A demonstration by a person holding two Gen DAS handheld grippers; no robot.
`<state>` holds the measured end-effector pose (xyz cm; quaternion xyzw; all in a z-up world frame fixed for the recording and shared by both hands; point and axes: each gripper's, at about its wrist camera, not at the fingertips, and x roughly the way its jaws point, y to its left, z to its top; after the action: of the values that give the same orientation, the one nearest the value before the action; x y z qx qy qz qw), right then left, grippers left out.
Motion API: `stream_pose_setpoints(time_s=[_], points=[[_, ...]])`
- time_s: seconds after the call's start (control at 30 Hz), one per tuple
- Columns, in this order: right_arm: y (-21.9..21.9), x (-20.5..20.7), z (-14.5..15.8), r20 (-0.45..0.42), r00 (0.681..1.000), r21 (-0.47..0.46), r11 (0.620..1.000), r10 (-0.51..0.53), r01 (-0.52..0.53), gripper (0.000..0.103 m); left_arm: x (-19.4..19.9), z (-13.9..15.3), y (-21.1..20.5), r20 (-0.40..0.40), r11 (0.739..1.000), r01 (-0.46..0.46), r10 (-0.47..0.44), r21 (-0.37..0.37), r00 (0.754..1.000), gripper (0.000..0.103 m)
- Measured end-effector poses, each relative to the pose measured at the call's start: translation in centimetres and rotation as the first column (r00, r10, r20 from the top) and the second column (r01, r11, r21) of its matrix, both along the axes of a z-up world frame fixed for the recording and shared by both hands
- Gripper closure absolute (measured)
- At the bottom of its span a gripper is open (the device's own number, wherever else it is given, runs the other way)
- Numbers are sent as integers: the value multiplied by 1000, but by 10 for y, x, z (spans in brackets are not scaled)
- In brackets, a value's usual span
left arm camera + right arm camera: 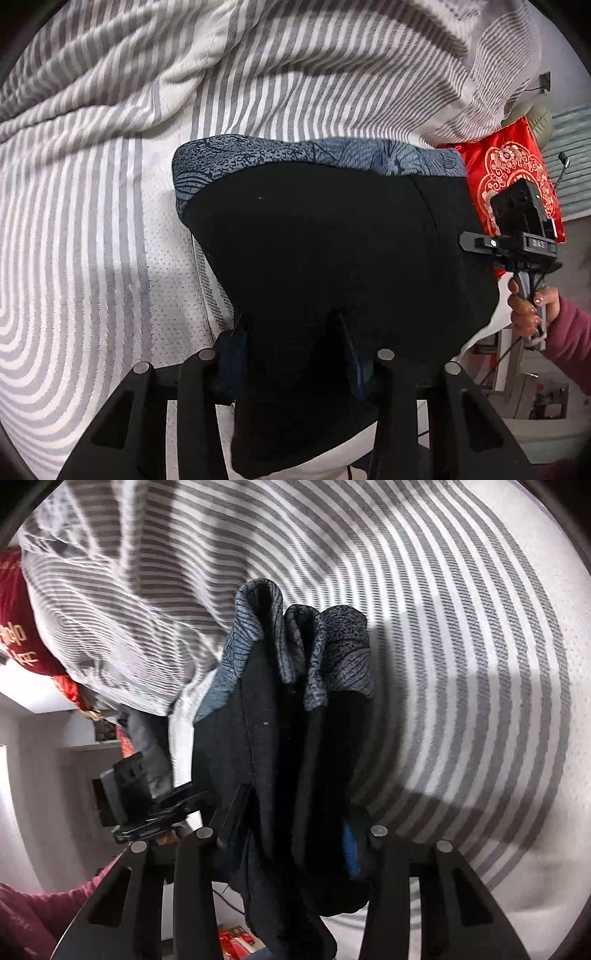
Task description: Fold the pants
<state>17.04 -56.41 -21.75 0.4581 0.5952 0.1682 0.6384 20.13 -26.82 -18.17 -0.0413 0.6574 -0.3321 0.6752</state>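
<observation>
Black pants [332,240] with a blue patterned inner band [258,151] hang stretched between both grippers above the striped bed. In the left wrist view my left gripper [295,332] is shut on the near edge of the cloth, which fills the gap between its fingers. At the right edge of the pants sits the right gripper's black housing [517,221], held by a hand [528,306] in a pink sleeve. In the right wrist view the pants [280,757] are bunched in folds, and my right gripper [295,830] is shut on them. The left gripper's housing [129,794] shows to the left.
A grey-and-white striped sheet [92,240] [461,664] covers the bed. A rumpled striped duvet [110,74] lies at the back. A red embroidered cushion [517,166] [14,627] sits at the bed's edge, with floor and furniture beyond it.
</observation>
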Motion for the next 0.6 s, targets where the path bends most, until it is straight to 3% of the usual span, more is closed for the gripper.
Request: stream_pose_setpoints(time_s=[0.37, 0.6], points=[[-30, -45, 41, 26, 999, 79, 996, -32, 30, 59, -38, 56, -28, 55, 1000, -19, 18, 19, 998, 59], [-57, -83, 36, -4, 1000, 58, 998, -5, 5, 59, -83, 45, -62, 35, 996, -78, 76, 48, 996, 59]])
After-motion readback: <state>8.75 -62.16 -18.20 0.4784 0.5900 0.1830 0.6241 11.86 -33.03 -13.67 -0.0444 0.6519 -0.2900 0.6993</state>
